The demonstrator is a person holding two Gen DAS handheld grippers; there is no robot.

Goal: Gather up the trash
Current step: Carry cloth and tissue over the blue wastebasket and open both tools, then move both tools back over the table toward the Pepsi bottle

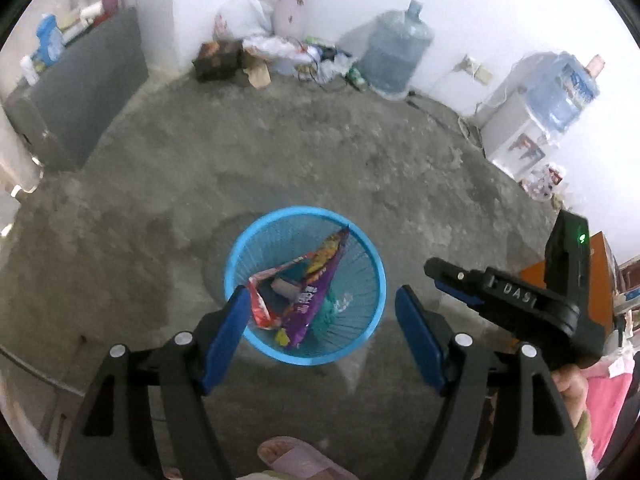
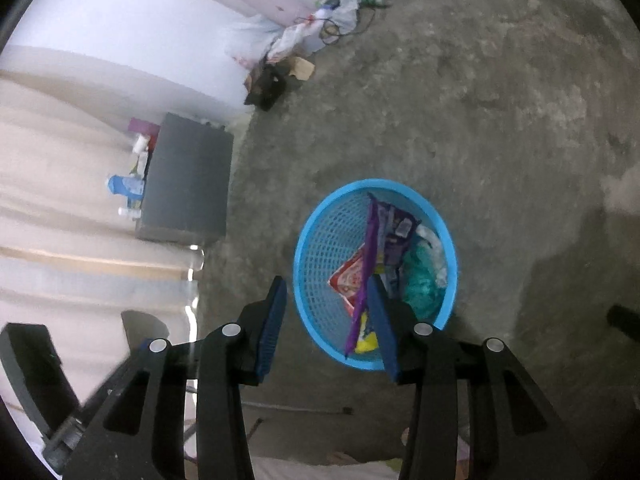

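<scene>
A blue mesh waste basket (image 1: 236,252) stands on the concrete floor and also shows in the right wrist view (image 2: 320,216). Inside it lie a purple snack wrapper (image 1: 316,300), a red-and-white wrapper (image 1: 260,304) and green-white crumpled trash (image 1: 332,308); the purple wrapper (image 2: 394,224) and the red-and-white wrapper (image 2: 350,278) show in the right wrist view too. My left gripper (image 1: 320,312) is open and empty above the basket. My right gripper (image 2: 326,304) is open and empty above the basket's left rim; it also appears at the right of the left wrist view (image 1: 436,274).
A dark grey cabinet (image 1: 88,92) stands at the left with bottles on top. A heap of bags and boxes (image 1: 256,56) lies by the far wall, beside a large water jug (image 1: 394,52). A water dispenser (image 1: 532,120) stands at the right. A slippered foot (image 1: 296,456) is below.
</scene>
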